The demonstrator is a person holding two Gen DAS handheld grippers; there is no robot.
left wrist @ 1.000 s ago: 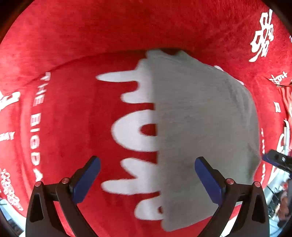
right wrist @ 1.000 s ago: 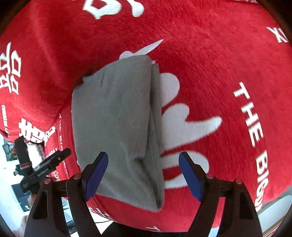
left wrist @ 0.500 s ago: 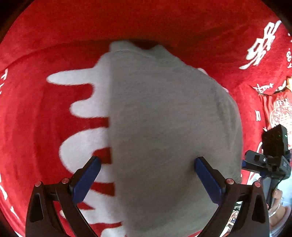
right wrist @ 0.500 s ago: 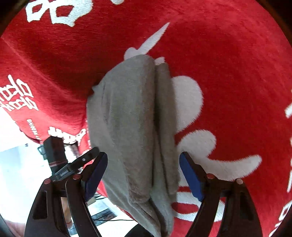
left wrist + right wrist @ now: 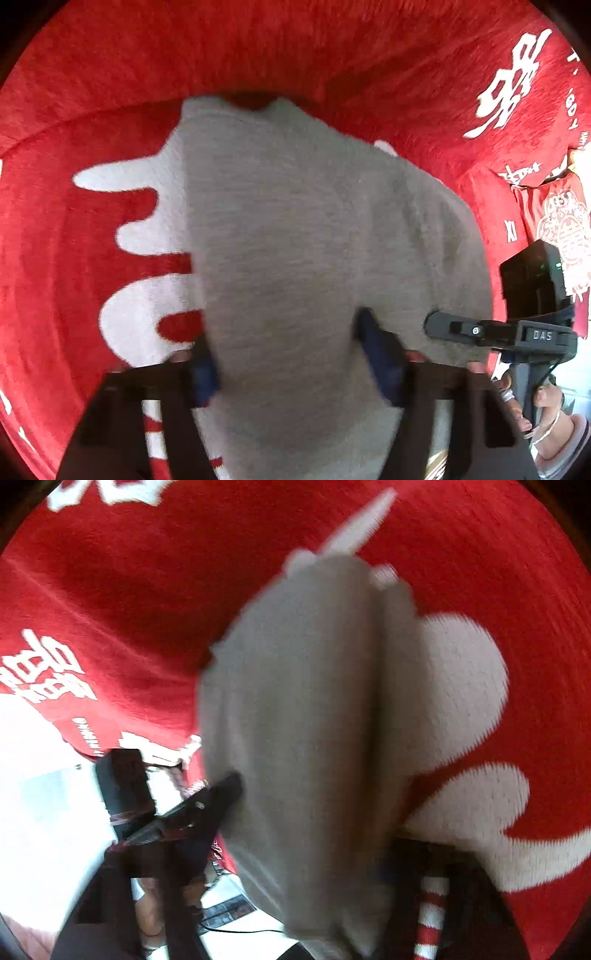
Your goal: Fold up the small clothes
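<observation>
A folded grey garment [image 5: 303,236] lies on a red blanket [image 5: 258,55] with white lettering. My left gripper [image 5: 291,365] points steeply down at the garment's near end. Its jaws are closing, and grey cloth bulges between the blue pads [image 5: 380,362]. In the blurred right wrist view the grey garment [image 5: 306,709] fills the middle. My right gripper [image 5: 291,867] is closing on the garment's near edge, with cloth bunched between its fingers and covering the right pad. The two grippers sit side by side at the same end of the garment.
The red blanket's edge [image 5: 122,716] drops off at the left of the right wrist view, with bright floor [image 5: 44,812] below. A hand [image 5: 535,406] holds the right gripper's handle. A red printed cloth [image 5: 554,221] hangs at the right.
Both grippers came down onto the garment's near end. Their jaws went from wide open to narrow, with grey cloth now gathered between the pads.
</observation>
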